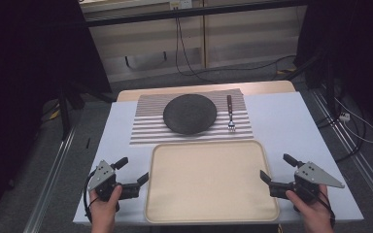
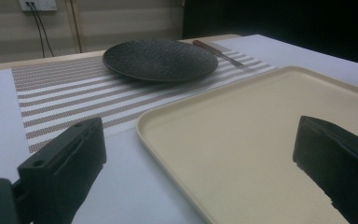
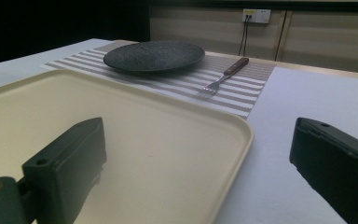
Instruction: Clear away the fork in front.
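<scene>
Flanking the cream tray (image 1: pixel 211 182) on the white bench (image 1: pixel 281 121), the left tongs (image 1: pixel 135 171) and right tongs (image 1: pixel 276 167) sit spread wide, holding nothing. Beyond it, a dark plate (image 1: pixel 190 113) and fork (image 1: pixel 230 114) lie on a striped placemat (image 1: pixel 145 127).

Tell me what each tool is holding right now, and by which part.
Nothing is held. The left tool and right tool are both open with nothing between their jaws, one at each side of the tray. The plate and fork lie untouched on the placemat.
</scene>
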Demonstrator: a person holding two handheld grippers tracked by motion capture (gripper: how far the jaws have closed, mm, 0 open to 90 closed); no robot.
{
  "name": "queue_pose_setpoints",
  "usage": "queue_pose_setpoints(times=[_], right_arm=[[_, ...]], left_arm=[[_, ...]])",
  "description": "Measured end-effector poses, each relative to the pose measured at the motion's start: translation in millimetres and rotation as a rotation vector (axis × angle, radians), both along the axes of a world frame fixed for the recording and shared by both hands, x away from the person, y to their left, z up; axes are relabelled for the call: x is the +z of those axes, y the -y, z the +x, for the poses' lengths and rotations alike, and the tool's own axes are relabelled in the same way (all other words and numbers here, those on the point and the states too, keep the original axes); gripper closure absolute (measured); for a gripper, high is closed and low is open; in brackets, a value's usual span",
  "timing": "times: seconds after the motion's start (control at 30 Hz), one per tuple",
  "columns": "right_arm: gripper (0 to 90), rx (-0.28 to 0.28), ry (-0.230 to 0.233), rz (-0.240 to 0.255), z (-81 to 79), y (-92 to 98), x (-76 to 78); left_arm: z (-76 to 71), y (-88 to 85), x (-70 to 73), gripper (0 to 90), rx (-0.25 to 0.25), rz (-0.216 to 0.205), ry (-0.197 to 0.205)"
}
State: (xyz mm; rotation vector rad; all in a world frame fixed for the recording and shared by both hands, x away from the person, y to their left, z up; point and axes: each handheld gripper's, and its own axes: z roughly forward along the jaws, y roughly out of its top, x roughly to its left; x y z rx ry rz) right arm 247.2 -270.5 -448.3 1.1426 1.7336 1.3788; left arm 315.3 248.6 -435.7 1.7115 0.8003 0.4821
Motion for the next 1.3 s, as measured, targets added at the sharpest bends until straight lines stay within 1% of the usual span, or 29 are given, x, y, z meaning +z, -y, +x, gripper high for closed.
queue_pose_setpoints(times=[0.07,0.17,0.27,0.33,0.37,0.43,0.47,0.5,0.53,0.6,0.8,0.87,0.9,0.97,1.07,1.2,1.23,1.27,1.3], right_arm=[[3.2,0.003,-0.007,-0.007,2.0,-0.3,-0.4],[3.1,0.009,-0.005,-0.025,5.0,-0.9,-0.9],[3.1,0.008,-0.016,-0.017,6.0,-2.7,-1.2],[3.1,0.012,-0.014,-0.031,7.1,-4.3,-0.6],[3.1,0.012,-0.014,-0.031,7.1,-4.3,-0.6],[3.1,0.013,-0.016,-0.038,9.3,-6.0,0.3],[3.1,0.011,-0.016,-0.032,10.1,-6.2,1.1],[3.1,0.010,-0.013,-0.029,10.9,-6.3,1.7],[3.5,0.008,-0.012,-0.027,12.4,-6.4,2.9],[4.3,0.004,-0.012,-0.034,15.3,-7.0,3.7],[3.8,0.006,-0.007,-0.070,29.0,-9.4,7.8],[3.8,0.010,-0.008,-0.079,32.2,-10.1,8.9],[3.8,0.010,-0.012,-0.078,33.6,-10.1,9.1],[3.9,0.012,-0.024,-0.086,37.0,-9.7,9.1],[3.7,0.008,-0.030,-0.094,43.2,-7.8,9.5],[3.7,-0.011,-0.045,-0.093,57.8,-5.4,10.3],[3.7,-0.011,-0.045,-0.093,57.8,-5.4,10.3],[3.6,-0.023,-0.053,-0.091,65.6,-5.3,10.8],[3.6,-0.025,-0.058,-0.089,68.3,-5.5,11.2]], left_arm=[[1.3,-1.1,-0.4,2.7,0.000,0.001,-0.003],[2.6,-2.2,-1.2,2.7,-0.001,0.002,-0.008],[2.8,-3.2,-1.6,2.7,-0.002,0.000,-0.008],[3.0,-3.6,-1.4,2.6,-0.003,0.015,-0.010],[3.0,-3.6,-1.4,2.7,-0.003,0.015,-0.010],[2.7,-4.8,0.1,2.7,-0.002,0.020,0.000],[2.2,-5.1,0.0,2.7,-0.002,0.019,0.001],[1.0,-6.0,-0.3,2.7,0.000,0.027,0.000],[-0.5,-6.1,-0.8,2.7,-0.001,0.024,-0.006],[-2.1,-6.4,-1.2,2.7,-0.008,0.026,-0.006],[-2.7,-7.0,-0.7,2.6,-0.005,0.013,-0.008],[-1.3,-5.9,-1.4,2.7,-0.017,0.023,-0.008],[-0.9,-4.9,-1.6,2.6,-0.020,0.019,-0.012],[-0.2,-4.4,-1.5,2.6,-0.023,0.023,-0.007],[-0.6,-4.2,-0.8,2.6,-0.020,0.018,-0.004],[-0.2,-4.8,-1.4,2.6,-0.019,0.018,-0.005],[-0.2,-4.8,-1.4,2.7,-0.019,0.018,-0.005],[0.5,-5.0,-1.8,2.7,-0.020,0.018,-0.007],[0.6,-5.2,-1.9,2.7,-0.020,0.015,-0.008]])
